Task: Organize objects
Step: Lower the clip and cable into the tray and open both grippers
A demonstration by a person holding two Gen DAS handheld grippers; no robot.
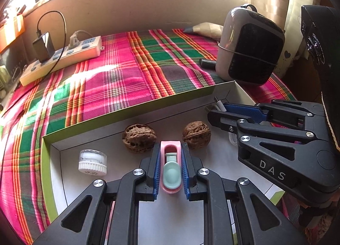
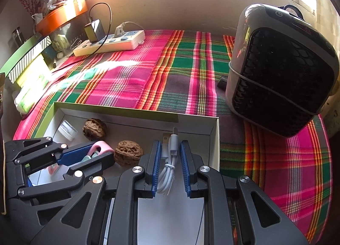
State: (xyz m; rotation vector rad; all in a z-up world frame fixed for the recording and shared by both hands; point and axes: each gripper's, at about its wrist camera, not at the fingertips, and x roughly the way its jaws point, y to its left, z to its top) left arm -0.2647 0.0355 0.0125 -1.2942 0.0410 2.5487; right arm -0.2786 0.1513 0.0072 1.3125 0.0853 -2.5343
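- The pink clip, pink with a pale green inner piece, sits between the blue pads of the left gripper, which is closed onto its two long sides; it is inside the box, low over the white floor, and I cannot tell whether it touches the floor
- The white cable, a coiled bundle with a USB plug at its far end, is pinched between the pads of the right gripper, whose jaws are drawn in close on it; it is also inside the box, toward the box's right wall
- In the left view the right gripper reaches in from the right, its tips near the box's far right corner
- In the right view the left gripper comes in from the left with the clip between its fingers
- Two walnuts lie on the box floor: one just beyond the clip to its left, the other just beyond it to its right, between the two grippers
- A small jar with a white ribbed lid lies on its side near the box's left wall
- The box is shallow, white inside with green outer walls, and rests on a plaid cloth
- Beyond the box's right corner stands a grey and black heater, with a small dark item just beside its left foot
- Well beyond the box to the left lies a power strip with a black charger plugged in
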